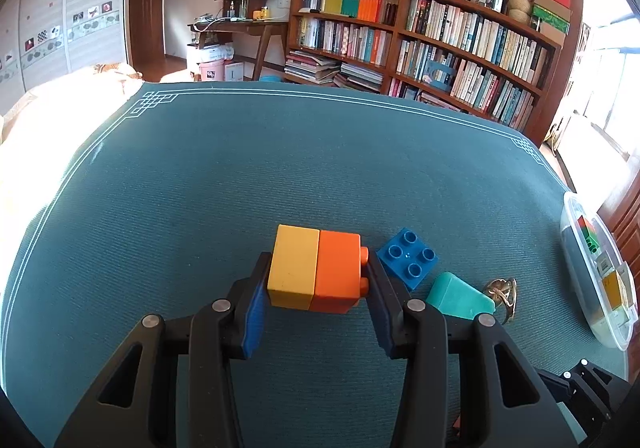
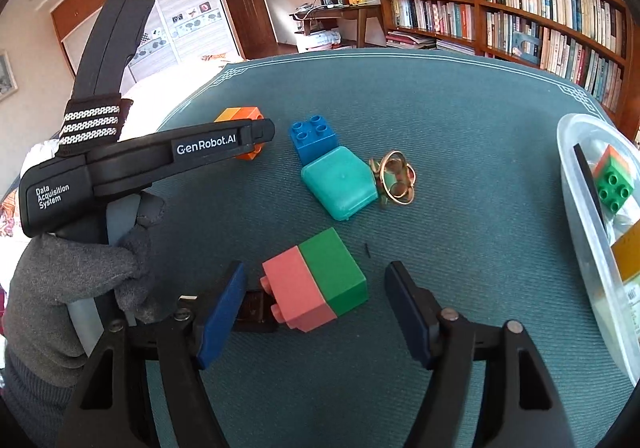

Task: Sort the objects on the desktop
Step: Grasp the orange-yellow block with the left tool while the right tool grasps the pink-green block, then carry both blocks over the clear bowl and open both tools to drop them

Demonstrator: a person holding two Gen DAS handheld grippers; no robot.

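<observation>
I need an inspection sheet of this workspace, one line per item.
Surface: teal mat, white border.
Job's things: yellow-orange block in left gripper; pink-green block between right gripper fingers, untouched; blue brick; teal case; bin holding a green brick.
Clutter: gold rings.
Grippers: left shut on block; right open.
Cables: nothing seen.
Surroundings: bookshelf, desk.

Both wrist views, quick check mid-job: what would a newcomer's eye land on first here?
First, the yellow-and-orange block pair, pinched between the left gripper fingers above the teal mat. Next, the pink-and-green block pair lying between the right gripper open fingers, untouched. Behind it cluster a blue brick, a turquoise case and a gold ring ornament, with a clear bin at the right edge.
</observation>
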